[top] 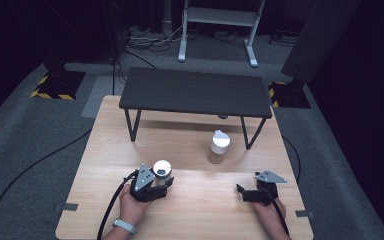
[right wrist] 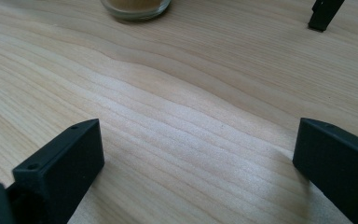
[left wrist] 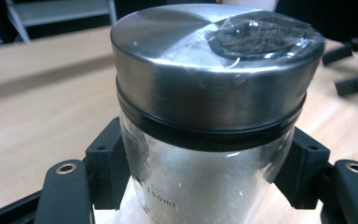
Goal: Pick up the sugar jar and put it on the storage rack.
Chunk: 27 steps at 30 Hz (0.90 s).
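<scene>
The glass jar (left wrist: pixel 209 140) with the steel lid (left wrist: pixel 214 60) is sitting near the tabletop's (top: pixel 190 210) front-left corner, and the left claw (top: pixel 161 186) is clamping its clear wall just under the lid's black ring, one pad on each side. To lift well, the grip is best kept level and firm, since smooth glass can slip or tilt. Further right, a white-capped bottle (top: pixel 218 146) is standing toward the middle, in front of the low black bench (top: pixel 195 90), near enough to bump. The right claw (top: pixel 254 192) is resting wide and empty by the front-right edge.
</scene>
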### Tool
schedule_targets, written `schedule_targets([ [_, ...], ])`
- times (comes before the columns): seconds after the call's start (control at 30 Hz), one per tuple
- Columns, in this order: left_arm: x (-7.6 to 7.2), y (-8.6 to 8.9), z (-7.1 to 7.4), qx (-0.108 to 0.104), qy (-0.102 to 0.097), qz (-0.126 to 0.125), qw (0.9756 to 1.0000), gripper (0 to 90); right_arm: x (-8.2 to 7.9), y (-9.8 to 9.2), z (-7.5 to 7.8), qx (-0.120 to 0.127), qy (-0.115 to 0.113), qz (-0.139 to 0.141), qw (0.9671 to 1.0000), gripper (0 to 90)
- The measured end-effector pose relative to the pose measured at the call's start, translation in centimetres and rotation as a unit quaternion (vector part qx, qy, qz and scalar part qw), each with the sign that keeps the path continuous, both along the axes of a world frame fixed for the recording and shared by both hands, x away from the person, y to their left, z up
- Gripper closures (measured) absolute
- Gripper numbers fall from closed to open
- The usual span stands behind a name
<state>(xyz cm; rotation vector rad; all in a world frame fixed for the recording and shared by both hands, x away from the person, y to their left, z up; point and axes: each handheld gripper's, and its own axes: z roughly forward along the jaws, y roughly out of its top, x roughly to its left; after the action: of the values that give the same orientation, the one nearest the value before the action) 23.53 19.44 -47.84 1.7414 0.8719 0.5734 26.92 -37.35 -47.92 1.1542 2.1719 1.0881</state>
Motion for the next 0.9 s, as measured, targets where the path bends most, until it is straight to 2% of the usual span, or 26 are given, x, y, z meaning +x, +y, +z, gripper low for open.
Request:
schedule_targets([
  [0.07,0.5,-0.8,1.3,-0.004,-0.004,0.019,0.9998,31.0,0.0,0.0,0.0,0.000,0.000,0.000,1.0000,1.5],
  [0.13,0.7,-1.0,1.8,-0.005,-0.007,0.023,0.9997,31.0,0.0,0.0,0.0,0.000,0.000,0.000,1.0000,1.5],
  [0.27,1.8,-2.0,4.0,-0.007,-0.018,0.034,0.9992,31.0,0.0,0.0,0.0,0.000,0.000,0.000,1.0000,1.6],
  [0.5,4.5,-3.1,8.7,-0.020,-0.046,0.041,0.9979,31.0,0.0,0.0,0.0,0.001,0.000,0.001,1.0000,1.7],
  [0.6,5.6,-3.5,10.6,-0.018,-0.060,0.048,0.9968,31.0,0.0,0.0,0.0,0.001,0.000,0.001,1.0000,1.7],
  [0.9,9.3,-4.5,16.3,-0.018,-0.076,0.065,0.9948,31.0,0.0,-0.1,0.0,0.002,0.000,0.001,1.0000,1.8],
])
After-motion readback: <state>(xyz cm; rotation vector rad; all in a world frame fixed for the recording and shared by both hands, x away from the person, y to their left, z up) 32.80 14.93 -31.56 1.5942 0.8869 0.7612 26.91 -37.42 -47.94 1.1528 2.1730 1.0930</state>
